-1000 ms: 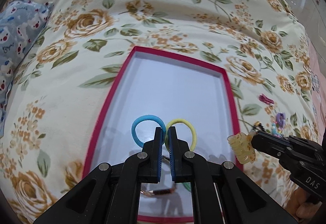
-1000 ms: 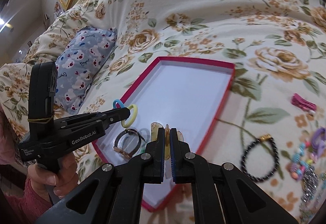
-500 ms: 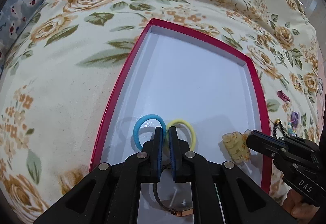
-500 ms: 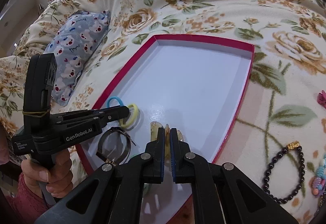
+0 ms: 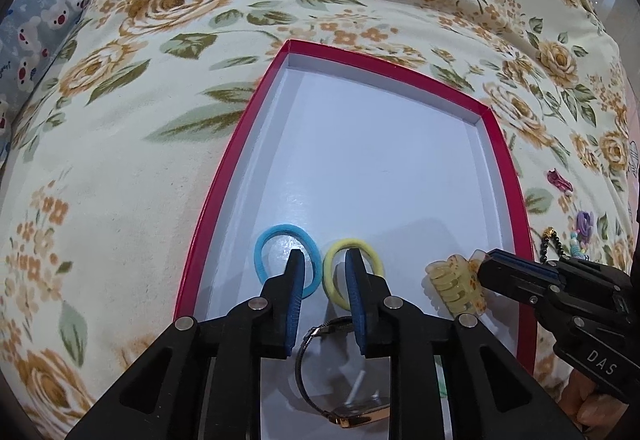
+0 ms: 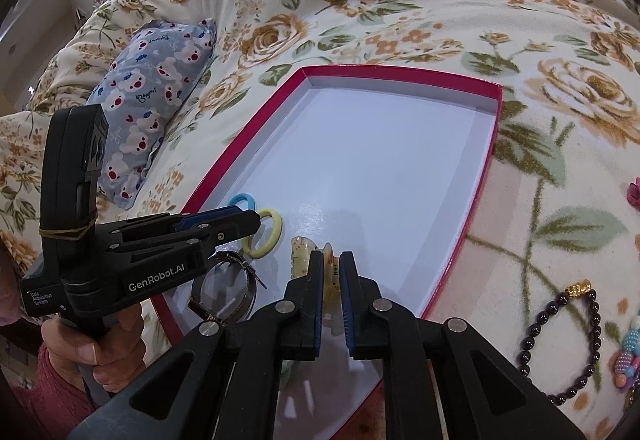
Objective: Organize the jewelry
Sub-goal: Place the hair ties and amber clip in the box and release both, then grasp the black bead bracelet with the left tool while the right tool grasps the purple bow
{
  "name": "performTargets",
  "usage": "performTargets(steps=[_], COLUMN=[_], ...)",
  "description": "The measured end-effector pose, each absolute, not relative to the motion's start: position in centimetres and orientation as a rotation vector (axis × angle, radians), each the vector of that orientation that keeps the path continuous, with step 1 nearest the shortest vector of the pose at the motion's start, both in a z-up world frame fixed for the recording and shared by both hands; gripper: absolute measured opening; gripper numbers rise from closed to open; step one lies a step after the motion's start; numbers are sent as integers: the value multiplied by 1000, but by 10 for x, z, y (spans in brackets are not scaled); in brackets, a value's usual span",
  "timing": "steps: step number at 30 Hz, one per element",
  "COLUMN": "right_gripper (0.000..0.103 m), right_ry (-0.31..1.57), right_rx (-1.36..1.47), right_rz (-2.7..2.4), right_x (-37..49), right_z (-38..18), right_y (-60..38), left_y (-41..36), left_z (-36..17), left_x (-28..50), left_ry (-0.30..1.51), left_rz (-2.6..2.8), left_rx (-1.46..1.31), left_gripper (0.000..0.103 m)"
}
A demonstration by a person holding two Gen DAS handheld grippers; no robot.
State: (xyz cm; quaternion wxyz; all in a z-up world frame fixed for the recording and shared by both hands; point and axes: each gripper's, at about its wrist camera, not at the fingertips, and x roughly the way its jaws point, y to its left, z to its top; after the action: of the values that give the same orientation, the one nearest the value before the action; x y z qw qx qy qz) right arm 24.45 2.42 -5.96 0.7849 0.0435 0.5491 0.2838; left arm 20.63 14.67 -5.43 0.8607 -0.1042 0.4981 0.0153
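Left wrist view, red tray [image 5: 224, 175]: your left gripper [image 5: 322, 264] opening, blue [image 5: 286, 260] and yellow hair ties [image 5: 352, 272] lying inside; right gripper [image 6: 331, 260] opening around hair claw [image 6: 300, 256], beside them.

Watch [image 5: 340, 380] partly hidden behind jaws (dial cut off by frame edge)

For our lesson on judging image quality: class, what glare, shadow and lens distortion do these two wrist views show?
Left wrist view: fisheye bows the red box rim; glare patch on its white floor; dark corner vignette. Right wrist view: same bowing, gripper shadows across the floor, the hair claw sharp.
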Motion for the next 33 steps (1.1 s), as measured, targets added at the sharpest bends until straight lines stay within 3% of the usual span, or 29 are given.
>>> performTargets(steps=[8, 11, 13, 19, 33], right_gripper=[33, 39, 39, 43, 45], right_ry=[1138, 1118, 1106, 1087, 1070], right_rx=[140, 156, 172, 202, 253], right_rz=[600, 589, 572, 506, 301], right_x=[237, 231, 226, 210, 170], right_z=[-40, -30, -23, -9, 0], right_y=[10, -1, -13, -48, -143], left_y=[148, 145, 143, 134, 91], left_z=[-36, -25, -20, -11, 2], left_x=[186, 170, 159, 129, 115], left_ry=[1004, 974, 954, 935, 937], left_rz=[45, 50, 56, 47, -61], left_rx=[-230, -234, -238, -275, -237], left_gripper=[22, 32, 45, 52, 56])
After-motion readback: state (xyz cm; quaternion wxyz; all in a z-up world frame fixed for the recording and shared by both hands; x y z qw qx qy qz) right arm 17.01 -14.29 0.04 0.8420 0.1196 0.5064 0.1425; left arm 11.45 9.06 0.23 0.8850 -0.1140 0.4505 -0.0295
